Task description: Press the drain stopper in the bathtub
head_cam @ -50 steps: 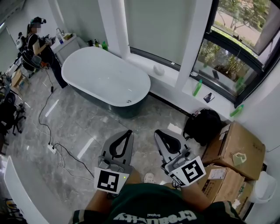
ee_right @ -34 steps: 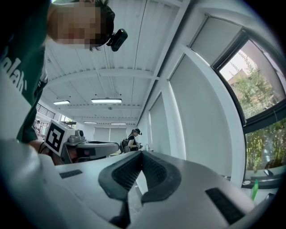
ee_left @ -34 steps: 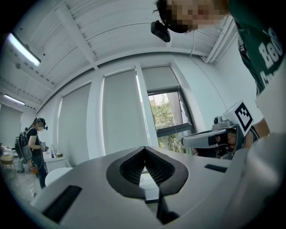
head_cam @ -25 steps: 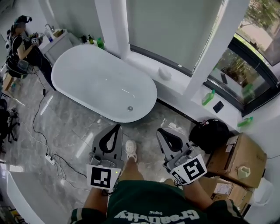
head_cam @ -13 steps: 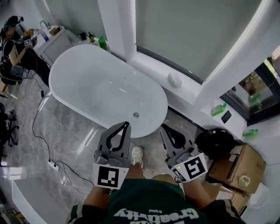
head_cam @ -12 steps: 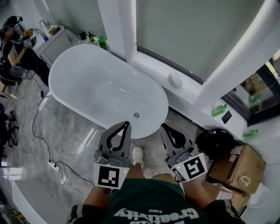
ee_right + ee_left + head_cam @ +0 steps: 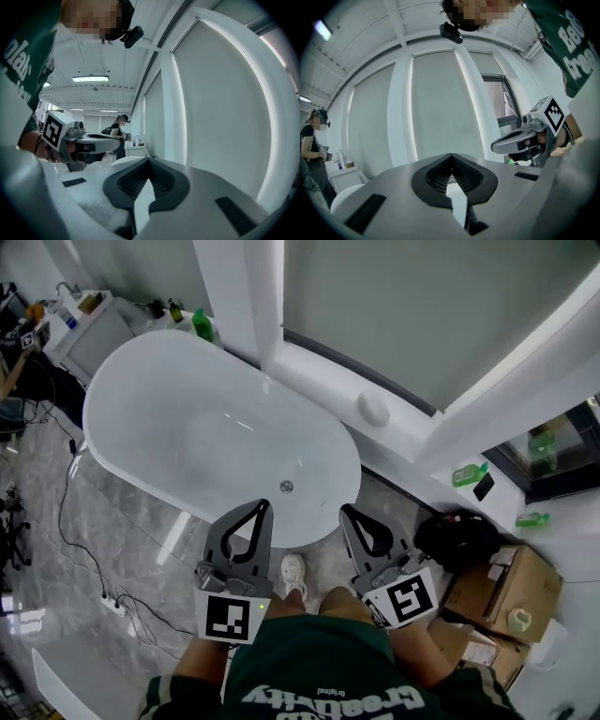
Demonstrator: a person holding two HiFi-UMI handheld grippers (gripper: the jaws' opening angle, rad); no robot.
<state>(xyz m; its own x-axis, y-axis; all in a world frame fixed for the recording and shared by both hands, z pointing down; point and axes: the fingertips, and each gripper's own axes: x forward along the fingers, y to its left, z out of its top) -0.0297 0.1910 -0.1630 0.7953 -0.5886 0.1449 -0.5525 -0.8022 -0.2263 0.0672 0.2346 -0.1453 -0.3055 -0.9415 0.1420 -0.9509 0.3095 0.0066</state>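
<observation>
Stretching upper-left to lower-right, bathtub [image 7: 187,399] faces left gripper [image 7: 265,505] and right gripper [image 7: 345,511], both closed.

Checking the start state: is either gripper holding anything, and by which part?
Nothing is held: the left gripper and right gripper are both shut and empty.

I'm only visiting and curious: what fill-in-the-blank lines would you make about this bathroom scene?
1. The stopper lies on the bottom of the white ____.
2. The left tool and right tool are empty, and the jaws of both are ____.
3. The bag next to the boxes is ____ in colour.
Missing words: bathtub; shut; black.
</observation>
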